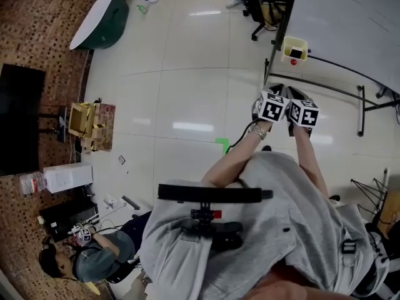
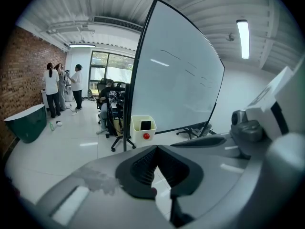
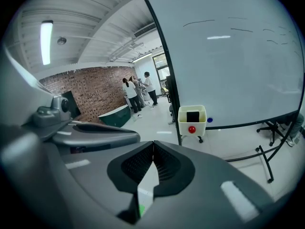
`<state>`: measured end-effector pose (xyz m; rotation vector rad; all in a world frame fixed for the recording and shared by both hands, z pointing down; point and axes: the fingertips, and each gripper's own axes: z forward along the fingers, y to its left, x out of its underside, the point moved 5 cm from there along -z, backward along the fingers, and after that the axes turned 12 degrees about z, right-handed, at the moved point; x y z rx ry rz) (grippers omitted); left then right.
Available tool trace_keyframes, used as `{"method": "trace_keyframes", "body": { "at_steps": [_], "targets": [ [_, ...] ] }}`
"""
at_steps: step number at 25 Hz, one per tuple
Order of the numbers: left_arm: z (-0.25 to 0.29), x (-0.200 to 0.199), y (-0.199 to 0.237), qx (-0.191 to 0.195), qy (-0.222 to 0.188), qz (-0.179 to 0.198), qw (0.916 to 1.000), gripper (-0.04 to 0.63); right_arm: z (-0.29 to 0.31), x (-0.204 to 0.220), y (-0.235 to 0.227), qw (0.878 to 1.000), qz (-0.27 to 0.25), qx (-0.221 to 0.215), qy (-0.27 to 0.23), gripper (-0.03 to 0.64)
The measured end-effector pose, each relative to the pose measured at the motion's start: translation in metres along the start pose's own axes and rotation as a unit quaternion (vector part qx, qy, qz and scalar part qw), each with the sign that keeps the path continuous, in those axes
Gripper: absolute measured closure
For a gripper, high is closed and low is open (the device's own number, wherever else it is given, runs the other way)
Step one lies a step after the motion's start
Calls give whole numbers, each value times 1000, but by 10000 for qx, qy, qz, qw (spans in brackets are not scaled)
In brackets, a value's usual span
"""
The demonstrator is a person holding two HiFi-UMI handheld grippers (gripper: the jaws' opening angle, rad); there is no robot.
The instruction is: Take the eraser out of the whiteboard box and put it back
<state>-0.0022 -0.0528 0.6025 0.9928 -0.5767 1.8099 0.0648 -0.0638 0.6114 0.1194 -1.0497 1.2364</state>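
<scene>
The eraser (image 3: 192,116) sits in the whiteboard box (image 3: 200,128), which hangs at the left edge of the far whiteboard (image 3: 228,66), well apart from both hands. The left hand-held gripper (image 2: 156,149) and the right hand-held gripper (image 3: 153,144) both have their jaws together with nothing between them. The box lies slightly left of the left one's line and right of the right one's. The right looks marginally nearer. Only the eraser's dark top shows, apparently standing upright. The box wall hides the rest, and it is too small to read further.
</scene>
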Motion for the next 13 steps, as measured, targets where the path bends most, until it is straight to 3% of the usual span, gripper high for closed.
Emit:
{"method": "trace_keyframes", "body": {
  "at_steps": [13],
  "targets": [
    [10, -1, -18, 177, 28, 49, 9998, 589, -9, 4, -17, 9999, 164, 8, -24, 614]
  ]
}}
